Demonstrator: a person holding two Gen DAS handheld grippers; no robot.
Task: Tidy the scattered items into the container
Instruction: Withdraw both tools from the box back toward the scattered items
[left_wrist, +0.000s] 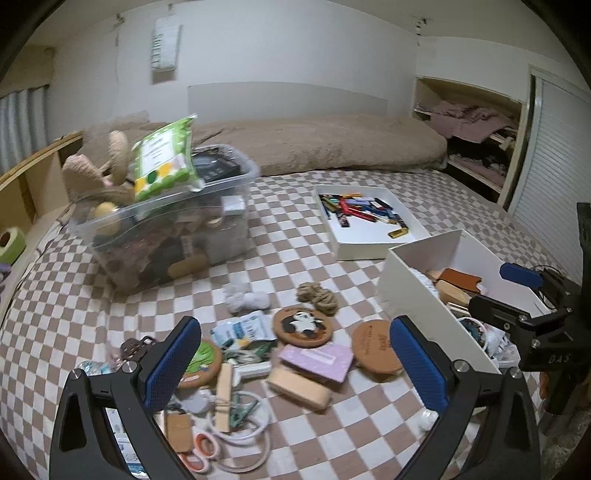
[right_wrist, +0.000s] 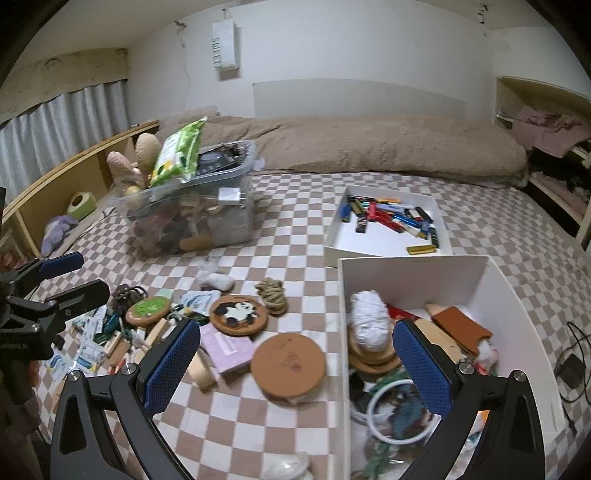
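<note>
Cork round coaster (right_wrist: 288, 363) beside white box (right_wrist: 413, 264)

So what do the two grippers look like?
Both are alike: black angular frames with silver bolts and two fingers faced with blue dimpled pads. The left gripper and right gripper show no sleeves. The right one's body carries pale lettering.
</note>
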